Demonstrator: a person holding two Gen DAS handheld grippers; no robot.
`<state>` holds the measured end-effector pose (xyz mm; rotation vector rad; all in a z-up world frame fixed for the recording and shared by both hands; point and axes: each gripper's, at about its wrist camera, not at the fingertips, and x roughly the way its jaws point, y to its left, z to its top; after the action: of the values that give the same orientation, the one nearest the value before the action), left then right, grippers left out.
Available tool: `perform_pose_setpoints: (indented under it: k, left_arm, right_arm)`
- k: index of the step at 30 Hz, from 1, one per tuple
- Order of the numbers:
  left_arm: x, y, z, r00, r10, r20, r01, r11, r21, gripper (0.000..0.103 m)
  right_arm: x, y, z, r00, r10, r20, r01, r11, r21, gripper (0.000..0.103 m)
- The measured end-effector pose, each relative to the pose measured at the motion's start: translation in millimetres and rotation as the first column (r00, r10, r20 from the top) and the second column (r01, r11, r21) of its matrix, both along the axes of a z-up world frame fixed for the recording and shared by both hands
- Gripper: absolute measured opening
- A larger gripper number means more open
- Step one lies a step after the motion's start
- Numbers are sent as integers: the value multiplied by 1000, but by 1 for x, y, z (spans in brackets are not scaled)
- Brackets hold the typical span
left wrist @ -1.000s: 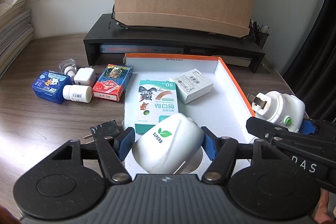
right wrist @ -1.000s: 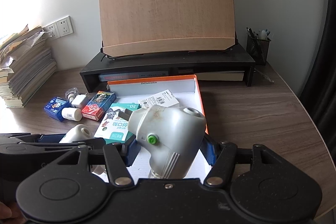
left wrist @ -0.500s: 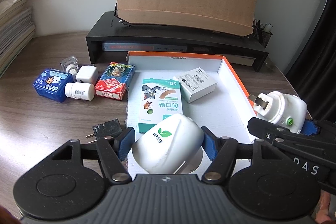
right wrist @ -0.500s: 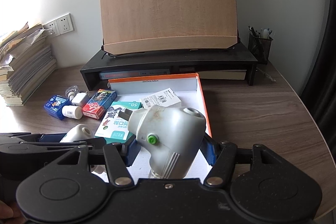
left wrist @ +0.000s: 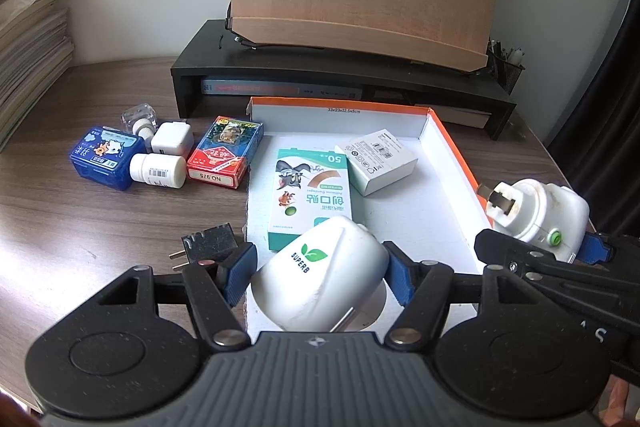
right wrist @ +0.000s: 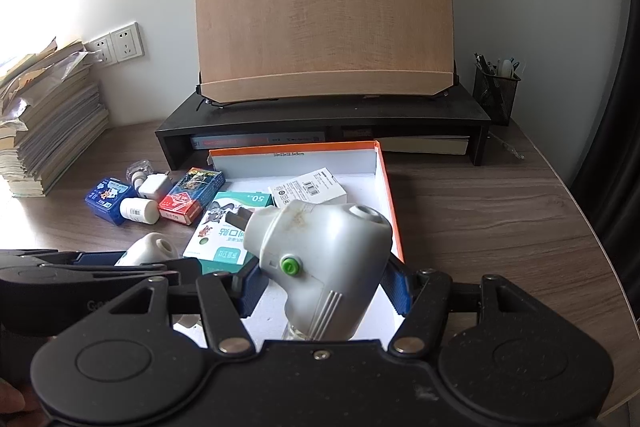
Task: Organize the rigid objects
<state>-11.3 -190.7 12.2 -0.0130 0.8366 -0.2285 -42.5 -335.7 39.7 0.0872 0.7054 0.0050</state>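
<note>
1. The left gripper (left wrist: 318,273) squeezes a white plug-in with a green leaf (left wrist: 320,277) between its blue pads, over the near edge of the orange-edged box (left wrist: 456,163).
2. The right gripper (right wrist: 324,283) squeezes a white plug-in with a green button (right wrist: 320,259), over the box's near right corner.
3. Inside the box lie a green plaster box (left wrist: 312,197) and a small white box (left wrist: 376,161).
4. Only the left view shows a black plug (left wrist: 208,241) on the table (left wrist: 80,227), just left of the box's near edge.
5. Only the right view shows the whole pen cup (right wrist: 496,91) at the table's far right corner.
6. Both views show a blue box (left wrist: 106,157), a white bottle (left wrist: 158,169), a white charger (left wrist: 172,141) and a red card pack (left wrist: 226,153), close together on the table left of the box.
</note>
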Motion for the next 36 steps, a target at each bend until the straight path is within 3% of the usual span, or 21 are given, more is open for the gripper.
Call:
perform_pose_setpoints:
  k: [36]
  left_arm:
    - [-7, -4, -4, 1000, -17, -7, 17, 1000, 4, 68]
  right_arm:
    - [-8, -9, 0, 1000, -23, 1, 23, 1000, 8, 73]
